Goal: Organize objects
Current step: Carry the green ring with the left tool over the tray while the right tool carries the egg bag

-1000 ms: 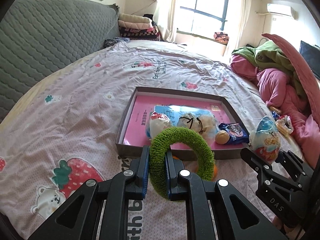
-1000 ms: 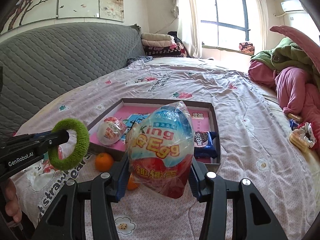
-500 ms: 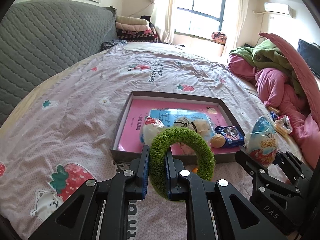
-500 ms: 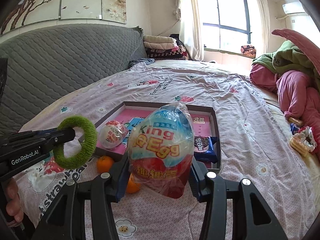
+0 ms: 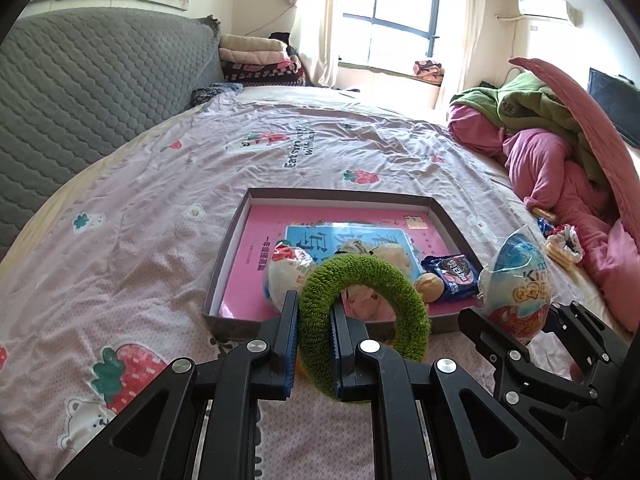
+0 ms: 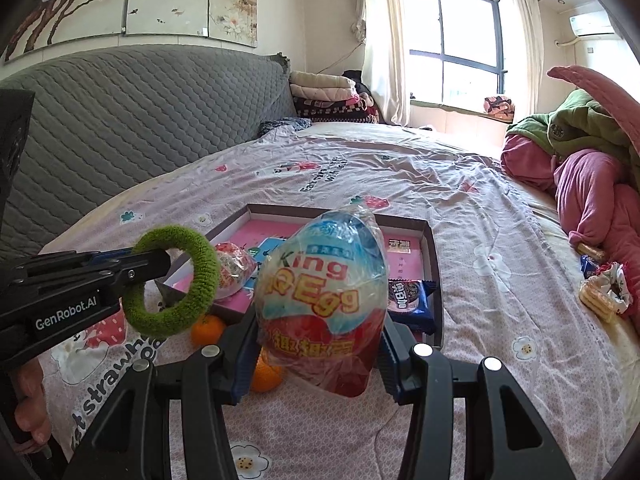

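Observation:
My left gripper (image 5: 314, 312) is shut on a fuzzy green ring (image 5: 372, 280), held upright in the air just short of the shallow box (image 5: 228, 248) on the bed. The same green ring (image 6: 172, 280) shows at the left of the right wrist view. My right gripper (image 6: 318, 332) is shut on a large wrapped King Egg (image 6: 324, 280), also seen as the wrapped egg (image 5: 516, 284) to the right of the ring. The box holds pink and blue books, a smaller wrapped egg (image 5: 286, 272), a plush toy, a round bun and an Oreo pack (image 5: 454, 276).
Two oranges (image 6: 208, 328) lie on the sheet before the box's near wall. Wrapped snacks (image 6: 604, 292) sit at the right by a heap of pink and green bedding (image 5: 560, 160). A grey quilted headboard (image 6: 140, 120) runs along the left. A hand (image 6: 32, 400) shows at lower left.
Both views have pulled back and tilted up a little, so the box sits slightly farther off. Ring and egg stay gripped as before.

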`<state>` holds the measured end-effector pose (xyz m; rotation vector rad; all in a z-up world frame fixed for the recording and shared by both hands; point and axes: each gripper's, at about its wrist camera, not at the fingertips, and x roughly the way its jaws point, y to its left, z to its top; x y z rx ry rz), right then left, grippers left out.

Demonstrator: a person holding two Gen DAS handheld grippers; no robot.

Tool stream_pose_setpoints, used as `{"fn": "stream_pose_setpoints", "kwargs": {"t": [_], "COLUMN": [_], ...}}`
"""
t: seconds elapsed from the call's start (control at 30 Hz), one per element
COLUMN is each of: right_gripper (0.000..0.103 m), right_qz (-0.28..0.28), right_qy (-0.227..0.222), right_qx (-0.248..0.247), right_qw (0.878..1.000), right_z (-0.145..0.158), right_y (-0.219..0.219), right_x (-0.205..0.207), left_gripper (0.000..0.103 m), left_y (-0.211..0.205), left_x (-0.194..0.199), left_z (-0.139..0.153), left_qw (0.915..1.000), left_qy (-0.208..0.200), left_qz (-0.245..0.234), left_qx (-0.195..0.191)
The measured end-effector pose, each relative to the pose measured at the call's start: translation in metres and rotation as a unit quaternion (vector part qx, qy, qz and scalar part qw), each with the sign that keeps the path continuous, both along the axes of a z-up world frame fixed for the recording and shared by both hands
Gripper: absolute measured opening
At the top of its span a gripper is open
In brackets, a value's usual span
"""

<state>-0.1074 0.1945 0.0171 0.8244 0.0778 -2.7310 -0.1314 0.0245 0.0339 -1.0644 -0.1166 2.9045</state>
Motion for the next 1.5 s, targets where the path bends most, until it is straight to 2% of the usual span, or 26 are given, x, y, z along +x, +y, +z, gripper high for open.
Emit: {"fn": "stream_pose_setpoints", "kwargs": {"t": [0.5, 0.97, 1.5], "right_gripper": [0.051, 0.051, 0.051], "right_qz": [-0.020, 0.000, 0.004], "right_qy": [-0.007, -0.001, -0.023], "right_qx": [-0.006, 0.064, 0.067], "right_qw": [1.000, 0.998, 0.997], "right_z": [0.002, -0.005, -0.016], "right_y": [0.017, 0.002, 0.007], "right_x": [-0.023, -0.040, -0.066], "left_gripper": [0.014, 0.014, 0.014], "left_y": [0.003, 0.009, 0.024], "left_x": [-0.034, -0.056, -0.088], "left_z": [-0.011, -0.027, -0.041], "left_qw": [0.9999, 0.9997, 0.9992], "left_qy": [-0.011, -0.021, -0.033], "left_qz": [-0.006, -0.013, -0.018], "left_qx": [0.002, 0.007, -0.008]}}
